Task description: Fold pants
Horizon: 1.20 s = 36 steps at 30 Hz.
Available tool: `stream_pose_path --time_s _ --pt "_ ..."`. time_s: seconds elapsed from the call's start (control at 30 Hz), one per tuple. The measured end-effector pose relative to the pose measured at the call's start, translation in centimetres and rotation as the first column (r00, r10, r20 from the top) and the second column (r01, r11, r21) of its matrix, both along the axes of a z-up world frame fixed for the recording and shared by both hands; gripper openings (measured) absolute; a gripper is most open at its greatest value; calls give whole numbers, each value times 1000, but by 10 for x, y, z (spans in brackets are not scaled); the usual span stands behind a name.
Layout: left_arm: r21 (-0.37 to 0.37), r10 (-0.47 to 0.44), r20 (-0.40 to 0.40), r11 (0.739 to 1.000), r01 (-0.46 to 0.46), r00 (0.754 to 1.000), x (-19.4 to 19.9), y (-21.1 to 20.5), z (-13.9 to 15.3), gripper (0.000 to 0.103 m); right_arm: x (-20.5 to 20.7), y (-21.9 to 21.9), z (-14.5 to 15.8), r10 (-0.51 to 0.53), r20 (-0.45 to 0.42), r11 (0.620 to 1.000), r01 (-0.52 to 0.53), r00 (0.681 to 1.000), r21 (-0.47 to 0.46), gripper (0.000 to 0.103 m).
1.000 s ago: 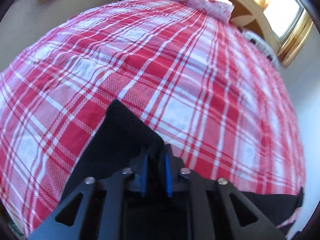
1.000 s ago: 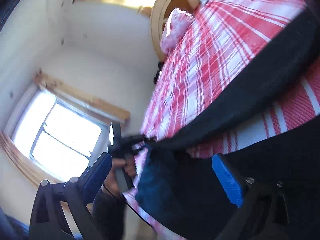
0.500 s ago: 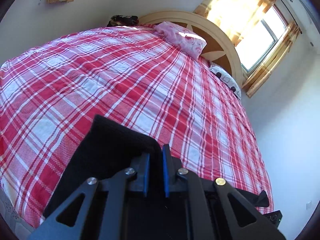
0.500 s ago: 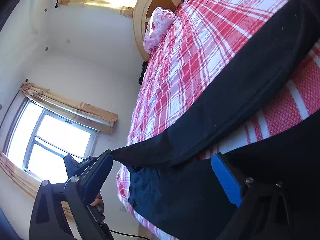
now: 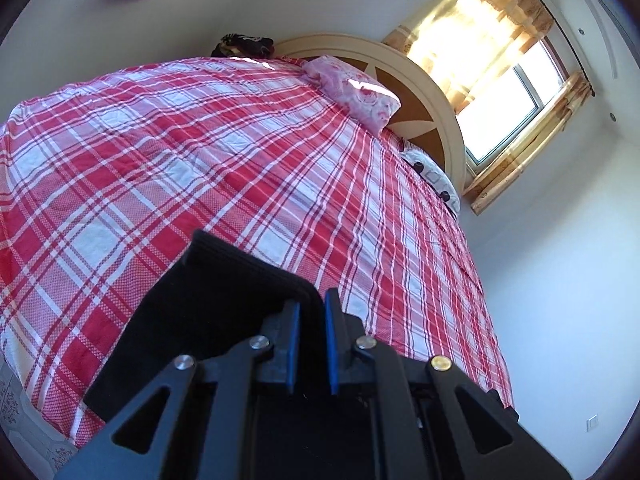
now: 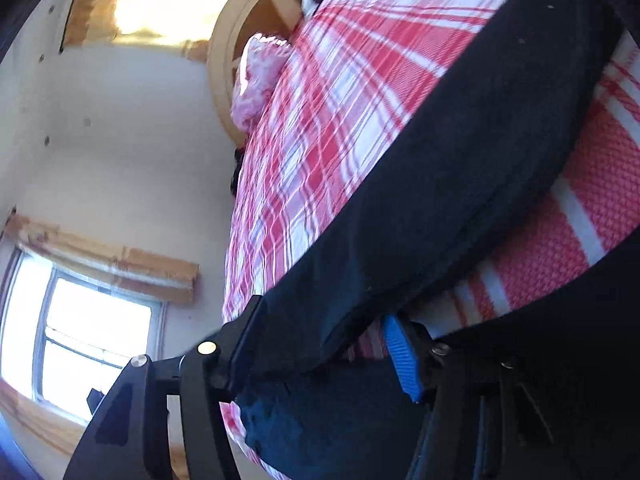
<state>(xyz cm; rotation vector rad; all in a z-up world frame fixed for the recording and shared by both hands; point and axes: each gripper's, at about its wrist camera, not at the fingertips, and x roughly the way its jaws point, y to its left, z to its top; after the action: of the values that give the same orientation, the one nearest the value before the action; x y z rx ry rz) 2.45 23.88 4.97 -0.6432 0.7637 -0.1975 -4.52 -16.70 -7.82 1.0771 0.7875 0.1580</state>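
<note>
Black pants [image 5: 208,304] lie on the red and white plaid bedspread [image 5: 200,168]. My left gripper [image 5: 311,320] is shut on the hem end of a pant leg and holds it up above the bed. In the right wrist view a long black pant leg [image 6: 460,168] stretches across the bed. My right gripper [image 6: 320,344] has its fingers around the near end of that leg; the blue pad [image 6: 400,356] sits beside the cloth and the left finger is partly hidden behind it. The jaws stand partly closed around the fabric.
A pink floral pillow [image 5: 352,88] and a white patterned pillow [image 5: 432,172] lie by the round wooden headboard [image 5: 400,64]. A curtained window [image 5: 516,80] is behind it. White walls close in on both sides. Tiled floor [image 5: 24,412] shows at the bed's near corner.
My left gripper has risen and tilted up with the pant hem. My right gripper's jaws have narrowed from wide open to close around the pant leg.
</note>
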Motion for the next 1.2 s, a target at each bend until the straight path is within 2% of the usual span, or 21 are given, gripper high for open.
stream_pose_path --time_s 0.07,0.13,0.17,0.2,0.33,0.47,0.6,0.7,0.8,0.97,1.1,1.2 --pt "-5 0 -7 1000 -1 1000 2 1 -2 12 1 -5 2 -39 -7 999 39 999 -14 51" --pt "-10 -7 3 1000 8 1000 1 1 -3 12 0 -11 0 -63 -2 998 63 998 1 36" --pt "-6 -8 2 1000 8 1000 1 0 -2 12 1 -13 0 -64 6 998 64 998 1 19" --pt "-2 -10 3 1000 10 1000 1 0 -2 12 2 -14 0 -56 14 998 56 998 -13 8" --pt "5 -11 6 1000 11 1000 1 1 -2 12 -4 -19 6 -45 61 998 48 997 -38 6" --pt "19 -11 13 1000 10 1000 -5 5 -1 12 -13 -18 23 -15 125 996 27 992 -89 5" --pt "58 -20 23 998 19 1000 -16 11 -1 12 -40 -9 58 50 202 978 -7 978 -207 5" --pt "91 -40 2 995 40 999 -28 13 -12 12 -76 -1 78 110 242 947 -28 964 -319 5" --pt "144 -51 -39 988 57 998 -41 12 -27 12 -100 7 76 161 217 918 -65 963 -391 5" --pt "226 -37 -99 972 59 994 -59 13 -56 12 -138 33 53 253 127 844 -155 959 -514 5" --pt "243 2 -166 969 39 986 -71 19 -84 12 -152 39 26 282 56 832 -216 958 -511 5" --pt "254 31 -219 967 26 975 -78 24 -105 12 -158 44 16 292 30 810 -231 956 -539 5"
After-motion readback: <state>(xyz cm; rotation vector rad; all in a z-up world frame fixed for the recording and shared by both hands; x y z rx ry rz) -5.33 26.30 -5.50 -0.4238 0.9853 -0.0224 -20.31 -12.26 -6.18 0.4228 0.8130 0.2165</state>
